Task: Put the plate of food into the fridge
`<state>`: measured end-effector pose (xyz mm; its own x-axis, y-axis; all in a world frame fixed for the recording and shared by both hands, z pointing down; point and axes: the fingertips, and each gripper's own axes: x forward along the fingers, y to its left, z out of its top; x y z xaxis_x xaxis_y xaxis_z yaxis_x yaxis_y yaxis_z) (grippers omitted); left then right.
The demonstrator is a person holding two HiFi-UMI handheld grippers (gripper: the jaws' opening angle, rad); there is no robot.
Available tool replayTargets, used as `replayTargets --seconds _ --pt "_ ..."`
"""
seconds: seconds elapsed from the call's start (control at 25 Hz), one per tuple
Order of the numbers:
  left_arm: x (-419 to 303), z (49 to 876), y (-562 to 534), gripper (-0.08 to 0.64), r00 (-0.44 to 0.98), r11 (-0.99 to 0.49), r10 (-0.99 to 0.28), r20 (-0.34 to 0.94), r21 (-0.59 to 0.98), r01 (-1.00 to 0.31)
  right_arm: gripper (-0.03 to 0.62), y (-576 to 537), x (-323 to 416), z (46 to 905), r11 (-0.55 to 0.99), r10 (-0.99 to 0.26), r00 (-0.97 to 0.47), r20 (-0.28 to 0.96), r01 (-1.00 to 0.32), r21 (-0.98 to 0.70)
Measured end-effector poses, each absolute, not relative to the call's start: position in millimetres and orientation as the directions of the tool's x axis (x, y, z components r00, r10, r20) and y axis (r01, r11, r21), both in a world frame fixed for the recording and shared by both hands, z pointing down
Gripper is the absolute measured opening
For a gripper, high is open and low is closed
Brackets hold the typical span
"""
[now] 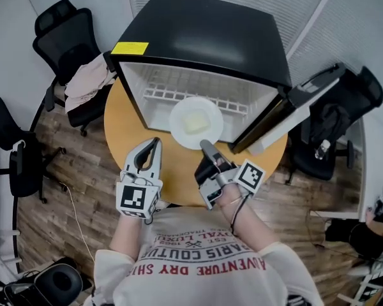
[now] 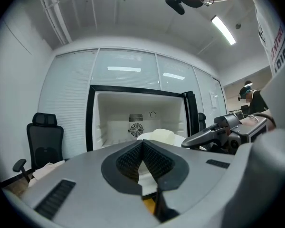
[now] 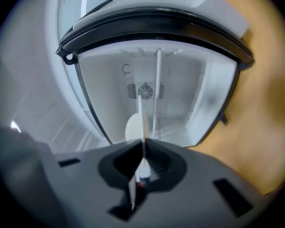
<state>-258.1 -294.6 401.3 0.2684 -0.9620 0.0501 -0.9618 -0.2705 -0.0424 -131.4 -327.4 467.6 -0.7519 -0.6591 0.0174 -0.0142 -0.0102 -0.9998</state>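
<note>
Nearest the person, the two grippers hang over the round wooden desk [image 1: 122, 131], one on each side. The left gripper [image 1: 155, 143] has its jaws pressed together with nothing between them. It hovers above bare wood, just left of the plate.

The right gripper [image 1: 205, 145] has its jaws closed tight on the near rim of the one white plate [image 1: 179, 130]. In the right gripper view the plate appears edge-on between the pads. A single pale yellow piece of food [image 1: 196, 121] sits on the plate. The plate is held at the open mouth of the fridge [image 1: 204, 37], with its far half past the front edge. Whether it rests on the fridge floor I cannot tell.

The one black fridge stands on the far half of the desk, its white inside facing the person. Its door [image 1: 287, 116] is swung out to the right. One white wire shelf [image 1: 179, 95] runs across the back, and the left gripper view shows a round fan grille [image 2: 136, 129] on the rear wall. A yellow label [image 1: 129, 47] marks the top left corner.

Around the desk the floor [image 1: 83, 190] is wood plank. Three black office chairs stand on it: one at far left [image 1: 13, 155], one behind it [image 1: 64, 34] with a pale cloth [image 1: 88, 81] draped over the seat, and one at right [image 1: 345, 107]. White panelled walls close the room.
</note>
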Motion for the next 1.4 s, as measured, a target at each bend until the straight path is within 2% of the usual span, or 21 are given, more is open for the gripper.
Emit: replayTargets --seconds 0.28,0.6,1.16,1.4 --pt "-272.4 410.7 -328.1 0.029 0.378 -0.381 -0.923 0.067 -0.028 -0.924 0.038 -359.6 -143.8 472.9 -0.043 -0.754 -0.656 0.034 -0.003 -0.999" --pt "-283.4 413.9 -354.6 0.029 0.438 -0.441 -0.897 0.063 -0.029 -0.897 0.038 -384.1 -158.1 481.9 -0.08 -0.808 -0.585 0.072 -0.012 -0.997" --pt "-292.0 424.7 -370.4 0.029 0.448 -0.449 -0.892 0.064 -0.013 -0.893 0.042 -417.6 -153.9 486.8 -0.101 -0.865 -0.495 0.082 0.013 -0.995" --pt "-293.6 426.5 -382.1 0.029 0.45 -0.451 -0.891 0.064 0.001 -0.893 0.068 -430.7 -156.9 486.4 -0.081 -0.866 -0.495 0.069 0.002 -0.997"
